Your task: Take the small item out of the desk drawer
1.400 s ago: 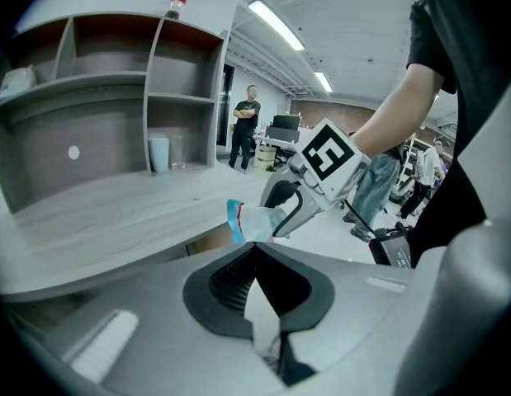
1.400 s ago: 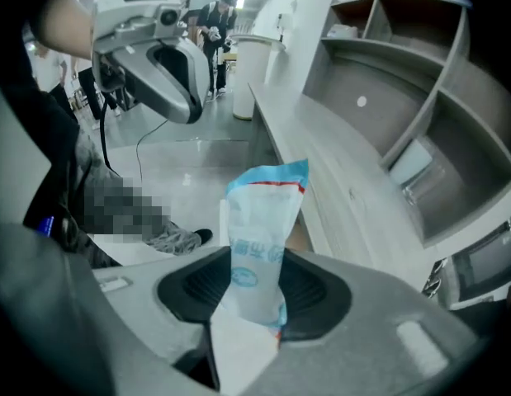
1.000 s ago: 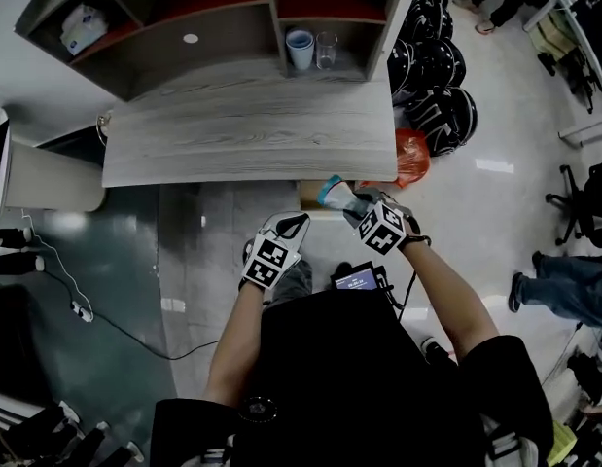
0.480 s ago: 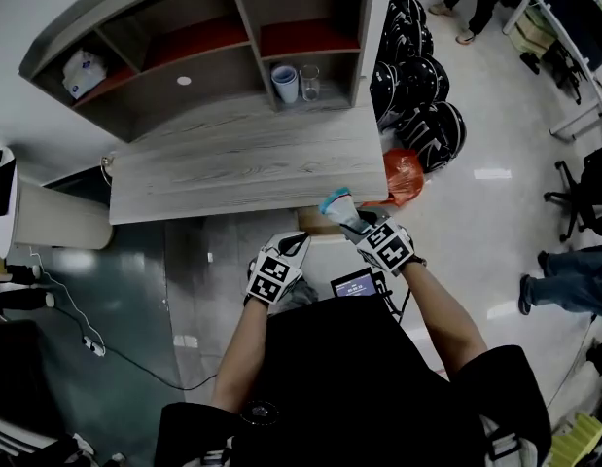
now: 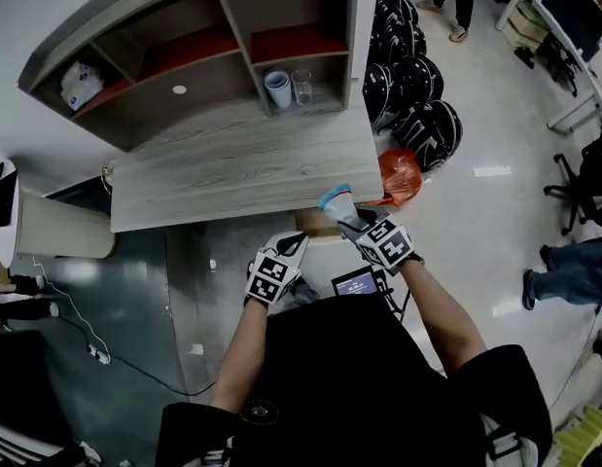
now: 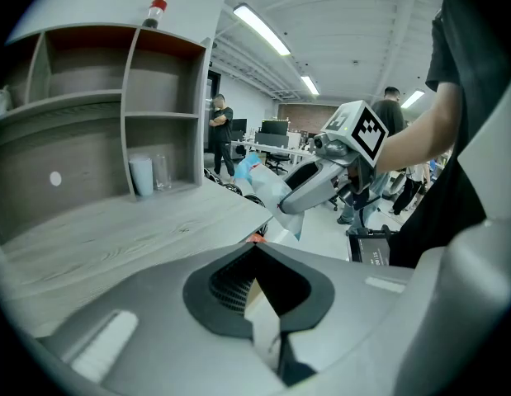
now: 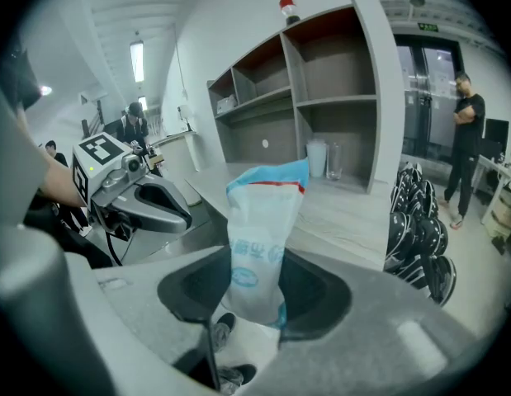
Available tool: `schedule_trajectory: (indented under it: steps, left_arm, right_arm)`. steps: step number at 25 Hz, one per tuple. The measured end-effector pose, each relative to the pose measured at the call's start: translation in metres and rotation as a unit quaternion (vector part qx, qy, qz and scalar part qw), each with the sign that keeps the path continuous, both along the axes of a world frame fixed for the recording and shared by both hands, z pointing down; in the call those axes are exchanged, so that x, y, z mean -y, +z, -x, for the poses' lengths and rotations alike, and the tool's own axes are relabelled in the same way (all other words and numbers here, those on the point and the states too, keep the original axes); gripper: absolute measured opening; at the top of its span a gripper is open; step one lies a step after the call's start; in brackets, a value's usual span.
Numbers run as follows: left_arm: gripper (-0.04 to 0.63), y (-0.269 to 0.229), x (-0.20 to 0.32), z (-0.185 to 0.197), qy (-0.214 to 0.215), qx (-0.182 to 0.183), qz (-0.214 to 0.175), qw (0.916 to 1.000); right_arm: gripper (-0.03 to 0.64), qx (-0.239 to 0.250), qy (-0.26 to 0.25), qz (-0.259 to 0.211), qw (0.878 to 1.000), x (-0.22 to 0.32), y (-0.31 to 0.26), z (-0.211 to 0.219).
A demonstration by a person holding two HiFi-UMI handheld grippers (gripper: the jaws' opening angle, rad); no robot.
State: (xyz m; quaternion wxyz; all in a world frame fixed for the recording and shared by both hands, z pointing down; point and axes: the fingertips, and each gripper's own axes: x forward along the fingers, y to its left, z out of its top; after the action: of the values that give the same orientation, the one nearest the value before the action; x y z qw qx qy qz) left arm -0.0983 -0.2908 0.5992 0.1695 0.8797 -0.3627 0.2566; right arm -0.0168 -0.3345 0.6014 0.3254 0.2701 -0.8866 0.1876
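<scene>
I have the small packet (image 5: 336,202), white with a blue top, clamped by its lower half in my right gripper (image 5: 351,220). It is held up at the front right corner of the grey wood-grain desk (image 5: 232,163). My left gripper (image 5: 293,244) is just beside it, jaws together and nothing in them. A shelf unit (image 5: 184,56) at the desk's back holds two cups (image 5: 278,88). Black helmets (image 5: 417,105) and an orange bag (image 5: 398,176) sit on the glossy floor (image 5: 495,222) at right.

Matt woodgrain desk (image 5: 242,173), glossy plastic pkt (image 7: 259,246), shiny floor (image 5: 495,232)
</scene>
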Motion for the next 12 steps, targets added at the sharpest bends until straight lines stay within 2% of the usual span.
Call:
schedule_trajectory:
  steps: [5, 12]
  left_arm:
    - [0.002, -0.001, -0.009, -0.009, -0.011, 0.001, 0.000, 0.9999]
    - [0.003, -0.012, -0.031, -0.030, -0.046, -0.030, 0.012, 0.9984]
  right_arm:
    - [0.179, 0.008, 0.000, 0.010, 1.000, -0.009, -0.001, -0.012]
    - [0.178, 0.027, -0.003, 0.029, 0.999, -0.026, 0.001, -0.032]
